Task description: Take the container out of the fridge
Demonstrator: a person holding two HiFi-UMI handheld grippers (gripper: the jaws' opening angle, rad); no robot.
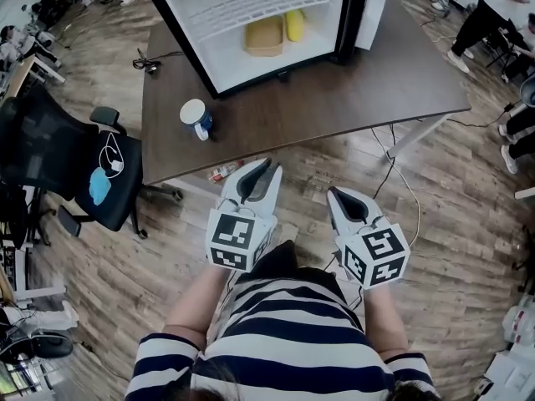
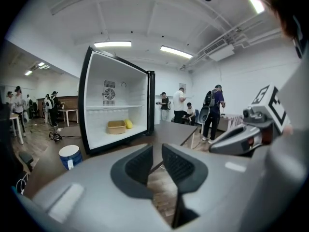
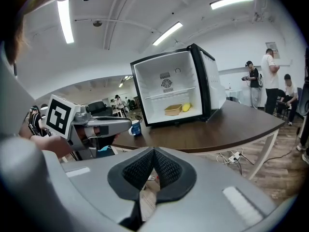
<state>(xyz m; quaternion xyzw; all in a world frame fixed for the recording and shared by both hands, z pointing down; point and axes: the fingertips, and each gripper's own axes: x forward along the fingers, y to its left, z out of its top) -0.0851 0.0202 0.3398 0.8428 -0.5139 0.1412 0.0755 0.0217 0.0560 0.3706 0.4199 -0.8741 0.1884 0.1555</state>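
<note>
A small black fridge [image 1: 180, 25] stands open on the brown table [image 1: 351, 90]. On its white floor sits a tan container [image 1: 264, 37], with a yellow object [image 1: 294, 25] beside it. The left gripper view shows the container [image 2: 116, 127] straight ahead and far off; in the right gripper view the container [image 3: 173, 110] lies ahead too. Both grippers hang before the table's near edge, over the floor, holding nothing. My left gripper [image 1: 269, 167] [image 2: 157, 149] is open by a narrow gap. My right gripper [image 1: 333, 192] [image 3: 154, 151] is shut, its pads touching at the tips.
A blue and white cup [image 1: 196, 118] stands on the table's near left part. The fridge door [image 1: 369, 8] swings out to the right. A black office chair [image 1: 77, 164] is at the left. Cables [image 1: 403, 178] lie on the wood floor; several people stand around the room.
</note>
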